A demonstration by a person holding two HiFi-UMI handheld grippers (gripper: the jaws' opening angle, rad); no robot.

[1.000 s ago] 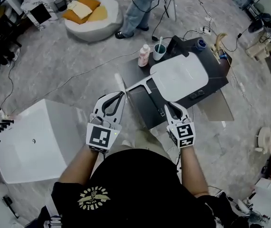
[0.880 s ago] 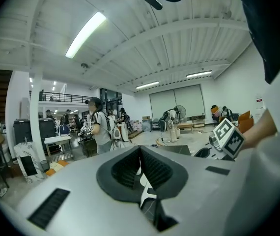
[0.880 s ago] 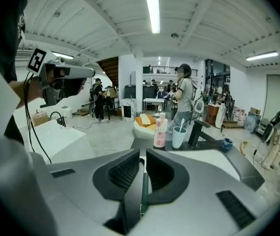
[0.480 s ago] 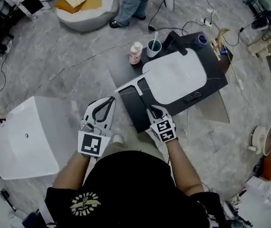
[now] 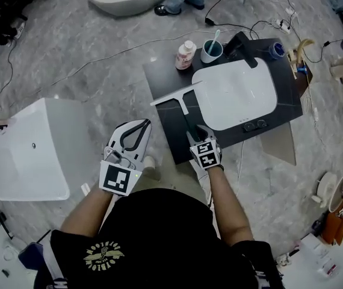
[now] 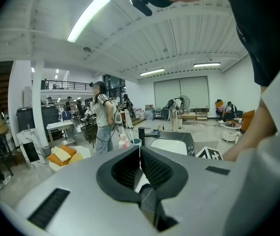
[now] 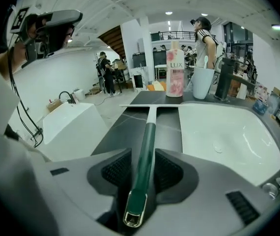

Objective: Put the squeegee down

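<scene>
On the dark slab tabletop [image 5: 166,77], left of the white oval sink basin [image 5: 237,95]: white-bladed squeegee with a dark green handle [image 5: 182,101]. The T-shaped blade lies across the slab at the far end, and the handle runs back toward the person.

Right gripper [image 5: 199,132]: low over the tabletop's near part, pointing steeply down. Its jaws have just been opening. The right gripper view shows the green handle's metal-tipped end between the ribbed pads [image 7: 114,170], with a thin gap on each side, so no squeeze on it.

Left gripper [image 5: 142,127]: off the tabletop's near-left corner, above the grey marble floor [image 5: 87,71]. The left gripper view shows the jaws pressed together with nothing between them.

Far edge of the tabletop: pink-and-white bottle [image 5: 186,54], pale cup with a brush standing in it [image 5: 211,50], black faucet [image 5: 242,44] behind the basin. All well apart from the squeegee.

Floor, far left: large white box-shaped tub [image 5: 27,152], with a black cable at its corner.
</scene>
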